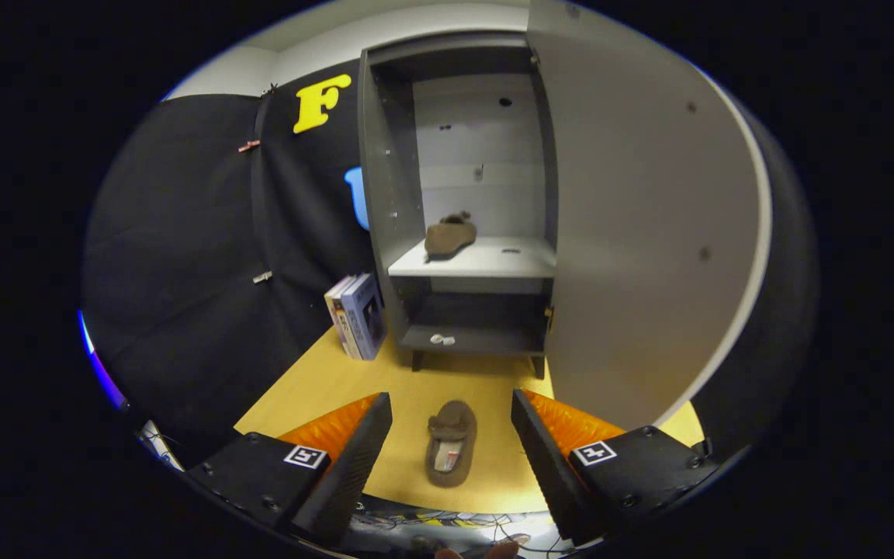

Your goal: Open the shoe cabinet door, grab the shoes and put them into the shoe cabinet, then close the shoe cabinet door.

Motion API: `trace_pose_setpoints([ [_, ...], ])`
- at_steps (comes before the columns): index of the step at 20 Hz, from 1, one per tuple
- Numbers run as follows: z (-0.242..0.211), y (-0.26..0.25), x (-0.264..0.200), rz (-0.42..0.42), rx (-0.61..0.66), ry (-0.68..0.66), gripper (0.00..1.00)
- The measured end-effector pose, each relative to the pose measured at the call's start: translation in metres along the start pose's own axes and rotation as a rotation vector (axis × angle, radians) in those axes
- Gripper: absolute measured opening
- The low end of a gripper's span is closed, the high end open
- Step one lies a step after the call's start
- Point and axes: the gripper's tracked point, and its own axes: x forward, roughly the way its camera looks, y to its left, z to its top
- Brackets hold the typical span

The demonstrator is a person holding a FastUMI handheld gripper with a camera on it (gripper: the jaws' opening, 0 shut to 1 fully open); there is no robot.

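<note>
The shoe cabinet (385, 194) stands ahead on the yellow table (315, 388), its door (641, 217) swung wide open to the right. One brown slipper (449, 235) lies on the cabinet's pale middle shelf (493, 264). A second brown slipper (451, 442) lies on the table, toe pointing toward the cabinet, in the gap between my fingers but below them, untouched. My gripper (451, 411) is open, its fingers wide apart on either side of that slipper.
A few boxed items (358, 314) lean against the cabinet's left side on the table. Small white bits (442, 339) rest on the dark bottom shelf. The open door crowds the right side. Cables and a fingertip (486, 551) show below the table's front edge.
</note>
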Motion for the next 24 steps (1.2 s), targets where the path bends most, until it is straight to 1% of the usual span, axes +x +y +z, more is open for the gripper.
trace_pose_setpoints([
  [2,-0.04,0.009,0.028,0.027,0.002,0.09,0.98],
  [4,-0.073,0.021,0.051,0.06,0.05,0.178,0.99],
  [6,-0.1,0.034,0.075,0.084,0.084,0.239,0.99],
  [9,-0.138,0.041,0.113,0.08,0.064,0.307,0.99],
  [13,-0.184,0.043,0.159,0.063,0.076,0.389,0.99],
  [14,-0.195,0.04,0.17,0.048,0.089,0.409,0.99],
  [16,-0.205,0.032,0.193,-0.001,0.12,0.39,0.96],
  [18,-0.214,0.022,0.216,-0.051,0.127,0.37,0.88],
  [20,-0.215,0.02,0.238,-0.084,0.11,0.32,0.67],
  [21,-0.213,0.02,0.246,-0.097,0.094,0.288,0.6],
  [23,-0.208,0.02,0.253,-0.121,0.078,0.233,0.54],
  [24,-0.209,0.018,0.259,-0.137,0.073,0.207,0.53],
])
